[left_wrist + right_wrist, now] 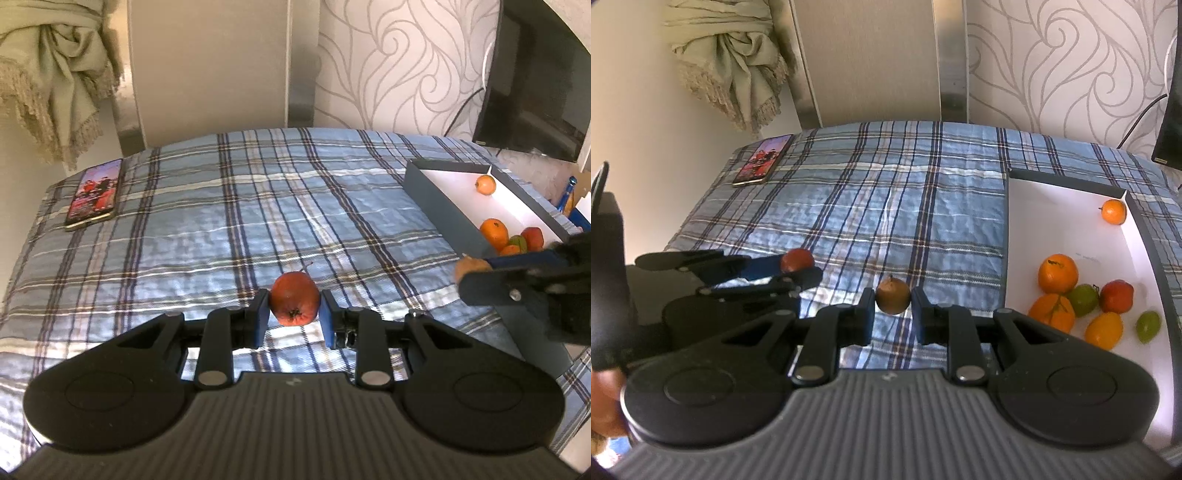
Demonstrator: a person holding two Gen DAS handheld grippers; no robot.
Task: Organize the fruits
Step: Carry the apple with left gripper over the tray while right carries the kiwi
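My left gripper (pixel 294 314) is shut on a red apple (pixel 294 303), held above the plaid cloth. It also shows in the right wrist view (pixel 798 267) with the apple (pixel 797 259). My right gripper (pixel 893 308) is shut on a brown round fruit (pixel 893 301) just left of the grey box (pixel 1067 229). The box with a white floor holds several fruits: oranges (pixel 1058 273), a red apple (pixel 1116 296), green fruits (pixel 1083 299) and one orange (pixel 1112 211) at the far corner. In the left wrist view the box (pixel 436 199) is at the right, with my right gripper (pixel 471 271) beside it.
A phone (pixel 95 192) with a lit screen lies at the far left of the blue plaid cloth (pixel 258 206). A dark screen (pixel 535 96) stands behind the box. A beige throw (pixel 55 74) hangs at the far left. A patterned wall is behind.
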